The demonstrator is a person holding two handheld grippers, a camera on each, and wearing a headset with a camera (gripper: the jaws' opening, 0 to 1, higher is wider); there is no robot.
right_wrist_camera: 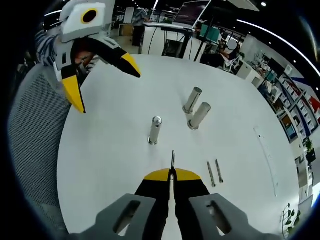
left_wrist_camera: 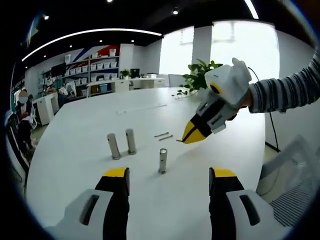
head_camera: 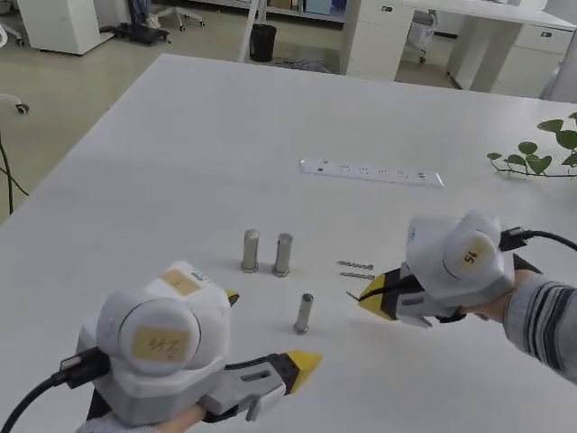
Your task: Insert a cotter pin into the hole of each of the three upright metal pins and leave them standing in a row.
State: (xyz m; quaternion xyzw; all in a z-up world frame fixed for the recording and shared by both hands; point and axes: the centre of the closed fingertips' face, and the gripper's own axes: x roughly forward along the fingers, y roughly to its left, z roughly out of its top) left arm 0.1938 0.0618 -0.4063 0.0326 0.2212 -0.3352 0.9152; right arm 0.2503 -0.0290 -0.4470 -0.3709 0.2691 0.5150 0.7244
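Two grippers above a white table [head_camera: 180,162]. On the right gripper [head_camera: 368,298], jaws pinched together on a thin cotter pin [right_wrist_camera: 173,159] jutting forward off the tips; tan sticker [head_camera: 471,257] on the housing, marked "15". On the left gripper [head_camera: 268,329], jaws spread wide, gripping nothing; second tan sticker [head_camera: 160,344] with a scrawl not legible. From the right tips in the head view: single metal pin [head_camera: 304,313] upright at nine o'clock, second metal pin [head_camera: 250,251] and third metal pin [head_camera: 283,254] upright side by side at ten, two loose cotter pins [head_camera: 355,265] flat at twelve. Farther off at twelve, a power strip [head_camera: 371,171]; at two, a leafy plant [head_camera: 541,153].
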